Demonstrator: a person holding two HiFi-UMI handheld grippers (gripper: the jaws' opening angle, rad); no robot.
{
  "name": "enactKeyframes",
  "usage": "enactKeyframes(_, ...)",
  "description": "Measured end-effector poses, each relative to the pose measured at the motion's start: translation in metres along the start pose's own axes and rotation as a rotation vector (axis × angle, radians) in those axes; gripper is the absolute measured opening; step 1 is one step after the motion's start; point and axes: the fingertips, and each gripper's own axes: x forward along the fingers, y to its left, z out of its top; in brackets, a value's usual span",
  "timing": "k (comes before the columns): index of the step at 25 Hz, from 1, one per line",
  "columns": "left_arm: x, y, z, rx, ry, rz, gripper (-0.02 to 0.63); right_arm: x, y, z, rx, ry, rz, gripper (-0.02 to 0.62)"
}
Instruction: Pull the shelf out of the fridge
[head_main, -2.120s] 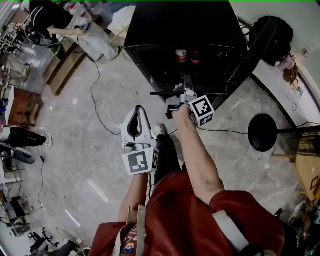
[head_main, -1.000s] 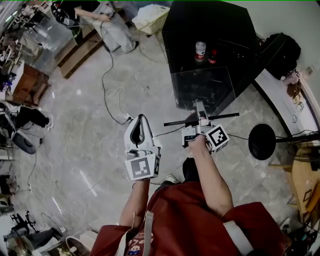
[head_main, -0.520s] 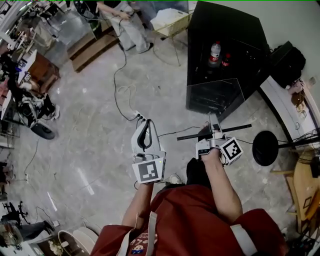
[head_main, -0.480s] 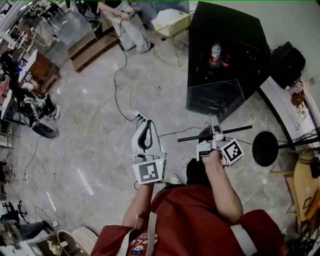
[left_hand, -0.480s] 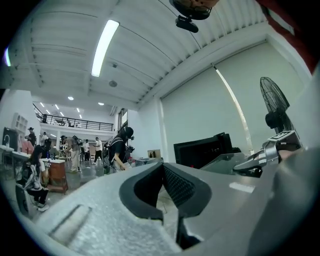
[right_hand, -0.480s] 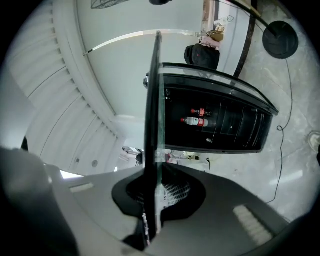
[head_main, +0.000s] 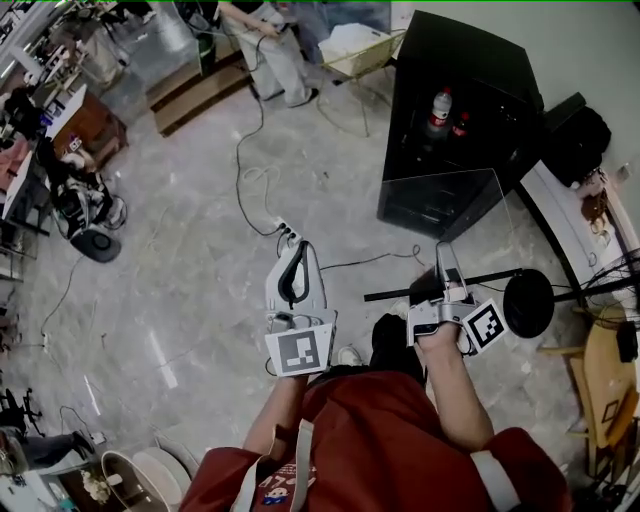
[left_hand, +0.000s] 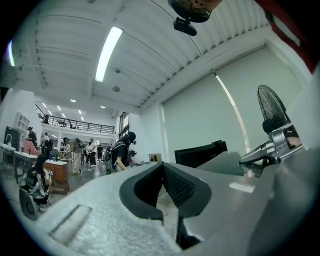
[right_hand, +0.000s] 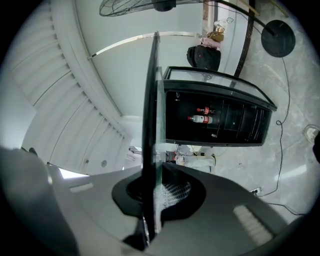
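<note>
Shelf (head_main: 447, 232) out of the fridge (head_main: 470, 55): the glass panel with its black front bar, which two seconds ago still sat in the black cabinet's mouth, now hangs level over the floor (head_main: 200, 300), well apart from the open front, as the person backs away. The right gripper (head_main: 446, 270) has its jaws clamped tight on the panel's near edge, and the right gripper view shows the glass edge-on between its pads (right_hand: 172, 192). The left gripper (head_main: 295, 255) has travelled back alongside, jaws together on nothing, taking no share of the load. Two bottles (head_main: 438, 105) are left standing inside the fridge. By the look of it the pull itself is done; what remains is to find somewhere to set the glass down, minding the round fan base (head_main: 527, 300) just beside the bar's right end
</note>
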Motion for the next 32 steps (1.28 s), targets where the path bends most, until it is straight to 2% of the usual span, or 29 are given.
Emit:
enactKeyframes(7,-0.026,0.009,0.027,0.031,-0.039,-0.004,0.002,-0.019,0.043,-0.007,0.015,-0.03,0.033,0.011)
enactKeyframes(16,-0.036,0.016,0.053,-0.019,-0.084,-0.004,0.002,-0.021,0.091,-0.019,0.016,-0.047,0.127,0.009)
enactKeyframes(21,-0.038,0.012,0.063,-0.027,-0.104,-0.02,0.002,-0.023,0.098,-0.021,0.043,-0.056,0.148,0.011)
enactKeyframes(32,-0.048,0.017,0.059,-0.014,-0.096,-0.005,0.002,-0.028,0.094,-0.019,0.115,-0.055,0.165,0.012)
